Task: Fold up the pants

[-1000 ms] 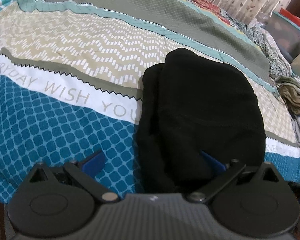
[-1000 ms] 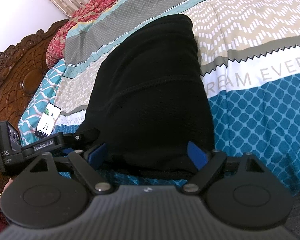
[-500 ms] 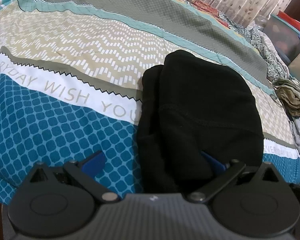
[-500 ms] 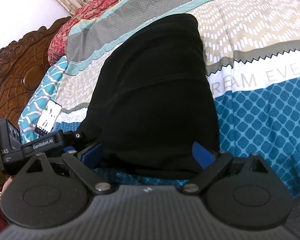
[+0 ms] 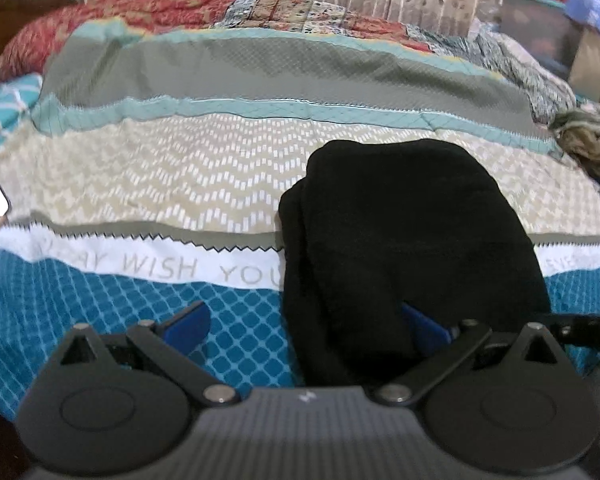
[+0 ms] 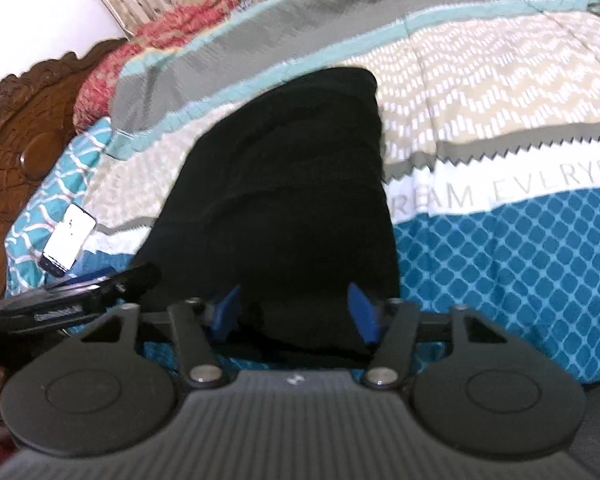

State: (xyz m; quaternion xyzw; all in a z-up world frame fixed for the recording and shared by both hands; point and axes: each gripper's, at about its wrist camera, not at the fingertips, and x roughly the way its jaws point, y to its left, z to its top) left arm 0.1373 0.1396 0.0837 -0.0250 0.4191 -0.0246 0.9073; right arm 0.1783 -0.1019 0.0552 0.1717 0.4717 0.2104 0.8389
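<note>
The black pants [image 5: 412, 236] lie folded into a compact bundle on the patterned bedspread [image 5: 180, 168]. In the left wrist view my left gripper [image 5: 304, 326] is open, its blue pads either side of the bundle's near left edge, holding nothing. In the right wrist view the pants [image 6: 284, 200] fill the middle. My right gripper [image 6: 296, 312] is open with its blue pads straddling the bundle's near end, narrower than the left. The left gripper shows at the left edge of that view [image 6: 72, 300].
A phone [image 6: 70, 240] with a lit screen lies on the bed to the left of the pants. A carved wooden headboard [image 6: 24, 136] stands beyond it. A red patterned quilt [image 5: 140, 12] and crumpled clothes [image 5: 588, 140] lie along the far side.
Both cameras have pulled back and tilted up, showing more of the bed. The right gripper's pads have drawn closer together. The pants have not moved.
</note>
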